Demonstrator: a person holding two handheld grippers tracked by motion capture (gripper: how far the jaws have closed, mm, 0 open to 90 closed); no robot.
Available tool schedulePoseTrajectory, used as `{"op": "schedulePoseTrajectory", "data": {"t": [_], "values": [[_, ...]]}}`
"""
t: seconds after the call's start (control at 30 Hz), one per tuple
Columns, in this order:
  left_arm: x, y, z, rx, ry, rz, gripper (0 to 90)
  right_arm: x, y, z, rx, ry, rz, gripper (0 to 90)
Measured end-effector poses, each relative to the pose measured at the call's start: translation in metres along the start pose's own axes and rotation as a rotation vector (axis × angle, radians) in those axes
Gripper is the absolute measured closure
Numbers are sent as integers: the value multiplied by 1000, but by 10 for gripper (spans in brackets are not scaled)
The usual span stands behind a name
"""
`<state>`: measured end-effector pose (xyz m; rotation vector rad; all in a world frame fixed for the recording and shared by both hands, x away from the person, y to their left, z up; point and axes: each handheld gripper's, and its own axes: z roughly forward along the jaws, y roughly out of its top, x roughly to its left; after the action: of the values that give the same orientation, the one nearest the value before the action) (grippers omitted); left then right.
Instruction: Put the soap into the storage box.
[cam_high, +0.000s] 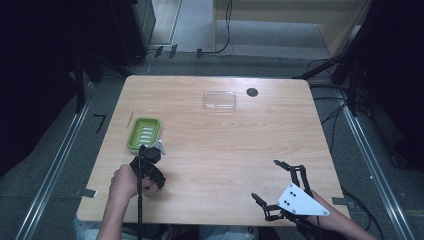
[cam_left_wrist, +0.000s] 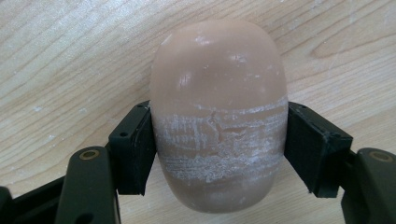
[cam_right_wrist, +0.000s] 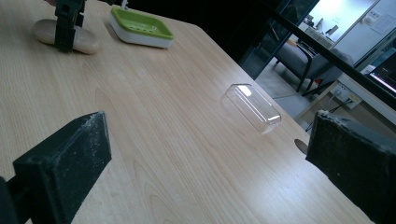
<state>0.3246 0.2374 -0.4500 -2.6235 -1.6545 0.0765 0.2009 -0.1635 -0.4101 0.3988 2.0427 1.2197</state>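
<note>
In the high view the soap bar (cam_left_wrist: 218, 116) is mostly hidden under the left gripper (cam_high: 148, 170); the left gripper view shows both pads clamping its sides on the table (cam_high: 225, 145), near the green soap dish (cam_high: 144, 133). The right gripper (cam_high: 275, 187) gapes wide, holding nothing

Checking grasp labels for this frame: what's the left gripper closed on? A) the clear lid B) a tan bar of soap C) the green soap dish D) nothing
B: in the left gripper view the left gripper has both jaws pressed against the sides of the tan bar of soap, which lies on the table near the green soap dish; the clear lid sits apart, farther back.
</note>
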Motion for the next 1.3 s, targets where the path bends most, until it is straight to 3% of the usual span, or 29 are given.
{"op": "schedulePoseTrajectory", "data": {"t": [0.47, 0.63, 1.3], "values": [[1, -2, 0, -11, -5, 9, 323, 0, 0, 0, -1, 0, 0, 0], [-4, -2, 1, -13, 35, 6, 326, 0, 0, 0, -2, -1, 0, 0], [-6, -4, -4, -27, 42, 23, 334, 0, 0, 0, -2, 1, 0, 0]]}}
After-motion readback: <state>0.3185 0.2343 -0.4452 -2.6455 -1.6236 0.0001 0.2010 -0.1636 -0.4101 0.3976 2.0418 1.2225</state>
